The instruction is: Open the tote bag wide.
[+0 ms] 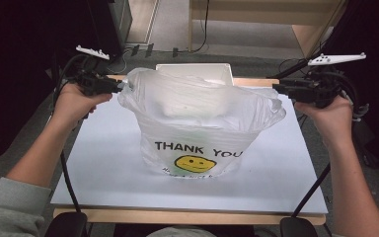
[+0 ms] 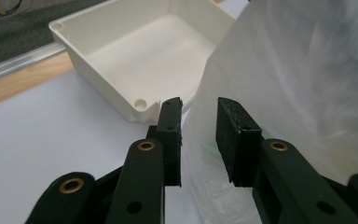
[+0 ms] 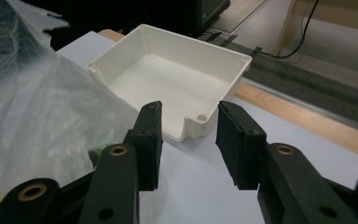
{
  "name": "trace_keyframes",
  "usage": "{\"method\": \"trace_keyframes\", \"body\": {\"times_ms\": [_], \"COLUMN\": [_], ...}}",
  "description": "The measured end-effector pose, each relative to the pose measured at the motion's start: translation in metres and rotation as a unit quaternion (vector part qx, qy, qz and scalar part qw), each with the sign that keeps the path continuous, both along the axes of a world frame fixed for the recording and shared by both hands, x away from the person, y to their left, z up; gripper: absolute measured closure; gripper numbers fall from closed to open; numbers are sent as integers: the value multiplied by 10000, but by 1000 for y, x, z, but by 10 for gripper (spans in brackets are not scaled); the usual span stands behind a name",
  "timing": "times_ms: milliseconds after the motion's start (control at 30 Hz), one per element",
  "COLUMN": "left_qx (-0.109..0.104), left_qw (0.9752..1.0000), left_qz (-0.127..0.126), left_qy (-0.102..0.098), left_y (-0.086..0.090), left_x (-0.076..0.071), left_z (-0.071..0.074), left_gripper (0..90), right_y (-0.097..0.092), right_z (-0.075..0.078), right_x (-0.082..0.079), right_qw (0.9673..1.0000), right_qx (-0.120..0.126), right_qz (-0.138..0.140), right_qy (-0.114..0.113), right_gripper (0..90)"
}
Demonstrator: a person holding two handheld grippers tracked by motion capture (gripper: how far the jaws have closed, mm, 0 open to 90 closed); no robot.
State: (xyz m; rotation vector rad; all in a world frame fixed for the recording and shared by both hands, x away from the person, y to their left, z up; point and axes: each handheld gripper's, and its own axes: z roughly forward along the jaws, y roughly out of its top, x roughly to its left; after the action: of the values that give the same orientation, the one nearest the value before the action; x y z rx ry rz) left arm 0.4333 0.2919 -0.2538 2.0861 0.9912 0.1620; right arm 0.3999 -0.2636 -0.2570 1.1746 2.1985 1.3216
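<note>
A thin white plastic bag (image 1: 197, 118), printed THANK YOU with a yellow smiley, stands in the middle of the white board (image 1: 103, 168). My left gripper (image 1: 121, 88) is at the bag's upper left edge. In the left gripper view the jaws (image 2: 199, 135) stand apart, and the bag's film (image 2: 298, 70) lies between them low down with no pad pressing on it. My right gripper (image 1: 275, 89) is at the bag's upper right edge. In the right gripper view it (image 3: 189, 140) is open with nothing between its jaws, and the bag (image 3: 42, 107) is off to its left.
An empty white plastic box (image 1: 192, 69) sits behind the bag at the board's far edge (image 2: 135, 51) (image 3: 177, 79). The wooden table edge (image 3: 307, 116) runs beyond it. Cables trail from both grippers down past the table's front corners.
</note>
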Motion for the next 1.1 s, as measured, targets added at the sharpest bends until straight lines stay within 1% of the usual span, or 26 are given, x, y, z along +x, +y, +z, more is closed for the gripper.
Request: {"method": "trace_keyframes", "body": {"times_ms": [33, 67, 100, 133, 167, 200, 267, 333, 400, 433, 467, 500, 533, 567, 633, 733, 767, 800, 833, 867, 900, 933, 967, 1000, 1067, 1100], "left_qx": [4, -12, -20, -11, 22, 11, -5, -9, -47, -47, -62, -48, -36, -41, -62, -55, -92, -77, -4, 43, 89, 112, 189, 161, 152, 231], "left_qw": [10000, 10000, 9999, 9998, 9997, 9996, 9995, 9990, 9984, 9979, 9976, 9969, 9964, 9952, 9936, 9915, 9901, 9890, 9872, 9860, 9844, 9836, 9817, 9809, 9802, 9800], "left_qz": [5, -22, -60, -67, -130, -148, -208, -288, -376, -414, -450, -518, -573, -704, -876, -1099, -1208, -1283, -1402, -1465, -1565, -1604, -1677, -1723, -1762, -1754], "left_qy": [-62, -95, -120, -164, -226, -249, -256, -347, -430, -499, -523, -591, -625, -683, -714, -693, -703, -726, -757, -795, -802, -814, -883, -886, -887, -908], "left_y": [1, 1, 1, 0, -1, -2, -4, -6, -8, -9, -11, -15, -18, -24, -37, -57, -67, -73, -84, -91, -101, -107, -116, -123, -133, -139], "left_x": [2, 3, 4, 4, 6, 6, 7, 6, 4, 3, 2, 0, -1, -4, -7, -11, -14, -15, -18, -19, -21, -21, -21, -20, -16, -14], "left_z": [9, 14, 19, 23, 33, 38, 49, 62, 76, 82, 87, 94, 98, 105, 112, 120, 123, 124, 127, 129, 131, 133, 135, 136, 135, 131], "left_gripper": [726, 740, 744, 748, 754, 765, 781, 804, 836, 848, 857, 859, 862, 866, 866, 866, 866, 866, 866, 866, 866, 866, 866, 866, 866, 866], "right_y": [0, 0, 1, 3, 5, 11, 17, 24, 31, 34, 37, 39, 42, 45, 52, 67, 71, 77, 81, 88, 92, 99, 103, 109, 118, 121], "right_z": [4, 11, 15, 19, 22, 29, 33, 38, 43, 45, 48, 50, 54, 56, 61, 68, 69, 71, 72, 73, 74, 75, 75, 76, 76, 76], "right_x": [0, 1, 1, 1, 1, 2, 2, 2, 2, 1, 1, 0, 0, 1, 1, 2, 3, 3, 3, 3, 3, 2, 2, 2, 2, 2], "right_qw": [10000, 9999, 9997, 9995, 9992, 9982, 9971, 9948, 9917, 9904, 9894, 9892, 9886, 9881, 9869, 9840, 9829, 9814, 9806, 9792, 9780, 9768, 9758, 9750, 9742, 9737], "right_qx": [7, 80, 173, 225, 245, 195, 192, 243, 309, 303, 296, 293, 285, 292, 274, 244, 230, 214, 210, 201, 185, 156, 145, 148, 148, 152], "right_qz": [4, 63, 138, 215, 310, 541, 712, 957, 1208, 1298, 1371, 1384, 1433, 1469, 1549, 1717, 1778, 1857, 1893, 1972, 2028, 2092, 2139, 2181, 2223, 2242], "right_qy": [-22, -28, -58, -37, -52, -137, -190, -234, -306, -377, -390, -381, -356, -342, -356, -408, -429, -446, -456, -445, -442, -436, -423, -403, -371, -373], "right_gripper": [650, 670, 691, 705, 713, 730, 744, 771, 798, 827, 841, 856, 888, 893, 900, 900, 900, 900, 900, 900, 900, 900, 900, 900, 900, 900]}}
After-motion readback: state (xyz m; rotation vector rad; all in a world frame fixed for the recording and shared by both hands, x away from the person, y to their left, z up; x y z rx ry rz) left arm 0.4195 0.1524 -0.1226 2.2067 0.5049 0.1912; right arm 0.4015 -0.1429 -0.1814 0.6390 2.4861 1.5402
